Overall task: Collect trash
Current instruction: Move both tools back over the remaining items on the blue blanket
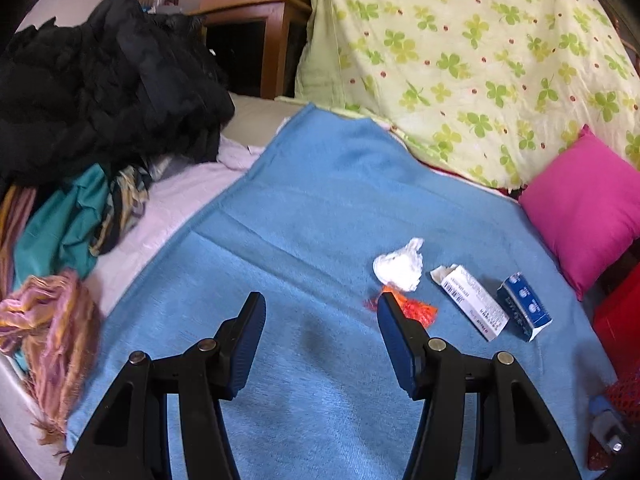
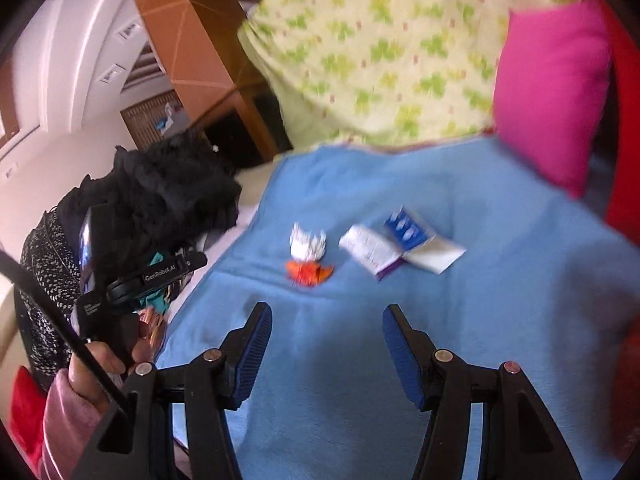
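Trash lies on a blue blanket (image 1: 312, 216) spread over a bed. A crumpled white tissue (image 1: 400, 266) rests beside an orange wrapper (image 1: 416, 310), a white carton (image 1: 474, 302) and a blue carton (image 1: 524, 308). My left gripper (image 1: 320, 306) hovers open just short of them, its right finger hiding part of the orange wrapper. In the right wrist view the tissue (image 2: 307, 243), orange wrapper (image 2: 308, 272), white carton (image 2: 370, 252) and blue carton (image 2: 408, 230) lie ahead of my right gripper (image 2: 327, 318), which is open with nothing between its fingers.
A pink pillow (image 1: 584, 208) and a clover-print duvet (image 1: 480, 60) bound the blanket's far side. Black and coloured clothes (image 1: 100, 92) pile up at left, with a fringed scarf (image 1: 52, 332). A hand (image 2: 102, 360) holds the other gripper's handle at left. A red object (image 1: 616, 316) stands at right.
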`<state>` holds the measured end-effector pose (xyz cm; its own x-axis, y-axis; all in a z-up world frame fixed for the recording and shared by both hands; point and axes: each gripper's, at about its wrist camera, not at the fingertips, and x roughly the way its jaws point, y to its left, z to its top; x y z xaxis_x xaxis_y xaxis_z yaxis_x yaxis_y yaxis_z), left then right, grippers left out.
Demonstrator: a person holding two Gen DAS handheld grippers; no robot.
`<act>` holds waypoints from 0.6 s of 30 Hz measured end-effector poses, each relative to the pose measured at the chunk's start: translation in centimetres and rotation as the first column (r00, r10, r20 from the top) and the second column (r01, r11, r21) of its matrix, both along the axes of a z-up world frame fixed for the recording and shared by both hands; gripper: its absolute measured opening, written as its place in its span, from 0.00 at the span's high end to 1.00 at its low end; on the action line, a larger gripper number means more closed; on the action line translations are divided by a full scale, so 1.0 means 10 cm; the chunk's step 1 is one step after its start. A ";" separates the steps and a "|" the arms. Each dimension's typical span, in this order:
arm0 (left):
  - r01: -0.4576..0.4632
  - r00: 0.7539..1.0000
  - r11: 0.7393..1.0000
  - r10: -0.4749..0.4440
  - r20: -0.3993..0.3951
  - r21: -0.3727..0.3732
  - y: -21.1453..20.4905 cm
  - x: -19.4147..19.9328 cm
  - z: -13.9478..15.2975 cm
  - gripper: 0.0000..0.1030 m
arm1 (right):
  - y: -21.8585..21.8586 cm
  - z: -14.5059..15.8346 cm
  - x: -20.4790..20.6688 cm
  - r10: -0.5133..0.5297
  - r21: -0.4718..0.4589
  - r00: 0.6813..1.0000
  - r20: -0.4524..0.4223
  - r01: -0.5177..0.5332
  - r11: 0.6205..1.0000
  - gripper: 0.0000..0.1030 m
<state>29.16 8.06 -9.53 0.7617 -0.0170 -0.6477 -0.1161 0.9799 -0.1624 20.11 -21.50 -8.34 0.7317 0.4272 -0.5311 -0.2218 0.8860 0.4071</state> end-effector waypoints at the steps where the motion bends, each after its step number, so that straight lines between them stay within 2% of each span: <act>1: 0.004 1.000 1.000 -0.004 -0.012 -0.005 -0.01 0.04 -0.04 0.43 | 0.02 -0.06 0.10 0.006 0.005 1.000 -0.013 -0.006 1.000 0.40; 8: 0.059 0.998 0.998 -0.059 -0.036 0.009 -0.17 0.35 -0.20 0.43 | 0.16 -0.47 0.71 0.052 -0.032 0.994 -0.099 -0.056 0.998 0.40; 12: 0.117 0.993 0.993 -0.117 -0.026 0.005 -0.28 0.63 -0.25 0.43 | 0.17 -0.57 1.01 0.066 -0.059 0.990 -0.126 -0.074 0.996 0.40; 15: 0.145 0.989 0.989 -0.144 -0.047 0.030 -0.43 0.84 -0.33 0.43 | 0.07 -0.59 1.23 0.024 -0.060 0.992 -0.128 -0.032 0.998 0.40; 18: 0.174 0.984 0.984 -0.171 -0.045 0.051 -0.55 1.00 -0.35 0.43 | 0.00 -0.59 1.36 -0.021 -0.129 0.994 -0.107 0.007 0.992 0.39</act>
